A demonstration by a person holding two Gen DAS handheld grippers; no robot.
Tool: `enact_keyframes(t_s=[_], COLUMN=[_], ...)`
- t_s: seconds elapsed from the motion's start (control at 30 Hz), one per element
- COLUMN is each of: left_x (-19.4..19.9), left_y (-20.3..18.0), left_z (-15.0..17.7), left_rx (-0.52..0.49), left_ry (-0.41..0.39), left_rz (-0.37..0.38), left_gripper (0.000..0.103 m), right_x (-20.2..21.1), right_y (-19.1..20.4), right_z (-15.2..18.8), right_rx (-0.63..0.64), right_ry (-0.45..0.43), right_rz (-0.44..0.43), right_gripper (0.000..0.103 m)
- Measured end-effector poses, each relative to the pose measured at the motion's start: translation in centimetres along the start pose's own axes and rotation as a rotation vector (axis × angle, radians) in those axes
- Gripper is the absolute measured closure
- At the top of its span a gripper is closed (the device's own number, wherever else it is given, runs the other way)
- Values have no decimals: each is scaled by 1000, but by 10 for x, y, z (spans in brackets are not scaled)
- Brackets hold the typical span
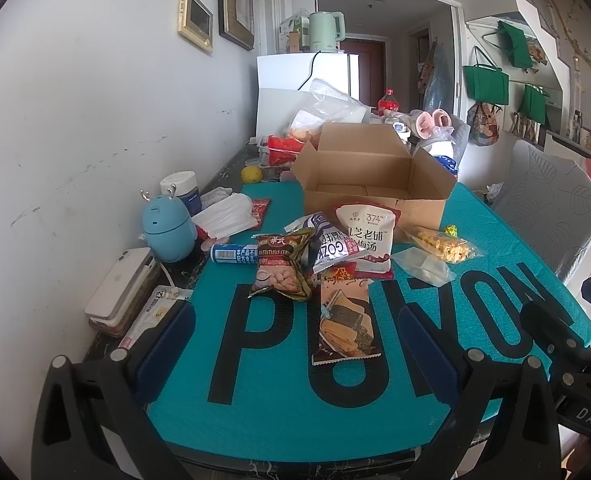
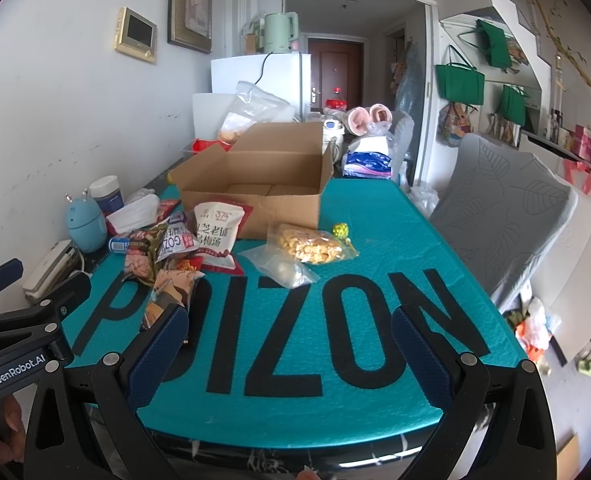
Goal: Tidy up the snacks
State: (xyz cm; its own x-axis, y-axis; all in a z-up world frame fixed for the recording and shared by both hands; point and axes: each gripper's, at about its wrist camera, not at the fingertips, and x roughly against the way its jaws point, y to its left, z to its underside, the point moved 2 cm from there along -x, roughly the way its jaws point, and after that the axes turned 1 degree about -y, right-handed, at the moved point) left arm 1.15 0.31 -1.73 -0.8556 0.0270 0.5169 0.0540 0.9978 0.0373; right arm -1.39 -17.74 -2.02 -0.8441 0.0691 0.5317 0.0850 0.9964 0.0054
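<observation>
An open cardboard box (image 1: 375, 176) (image 2: 255, 184) stands at the back of the teal mat. In front of it lies a heap of snack packets: a white pouch (image 1: 369, 236) (image 2: 217, 230), a dark nut packet (image 1: 281, 268), a seaweed roll packet (image 1: 345, 326) (image 2: 167, 300), a clear bag of yellow snacks (image 1: 441, 244) (image 2: 309, 246) and an empty clear bag (image 1: 423, 266) (image 2: 279, 266). My left gripper (image 1: 295, 356) is open and empty, near the seaweed packet. My right gripper (image 2: 291, 352) is open and empty over the mat's front, right of the heap.
A blue egg-shaped gadget (image 1: 167, 232), a phone (image 1: 119, 284), a jar (image 1: 181, 188) and tissues (image 1: 227, 218) line the left wall. Bags, a cola bottle (image 1: 389, 100) and a fridge (image 2: 263, 76) stand behind the box. A grey chair (image 2: 503, 208) is at the right.
</observation>
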Motion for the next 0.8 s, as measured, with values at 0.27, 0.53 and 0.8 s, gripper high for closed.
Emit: enact_keyframes(t_s=[0.27, 0.53, 0.8], left_x=[3, -5, -33], left_y=[-3, 0, -3], left_z=[1, 0, 5], left_rx=[-3, -6, -17], left_ry=[-12, -5, 33], left_rz=[16, 16, 35], left_gripper=[0, 0, 0], right_x=[-1, -6, -32], right_y=[1, 1, -1], right_z=[2, 2, 4], right_rx=[3, 20, 2], right_ry=[3, -4, 56], right_rz=[-1, -9, -61], right_gripper=[0, 0, 0])
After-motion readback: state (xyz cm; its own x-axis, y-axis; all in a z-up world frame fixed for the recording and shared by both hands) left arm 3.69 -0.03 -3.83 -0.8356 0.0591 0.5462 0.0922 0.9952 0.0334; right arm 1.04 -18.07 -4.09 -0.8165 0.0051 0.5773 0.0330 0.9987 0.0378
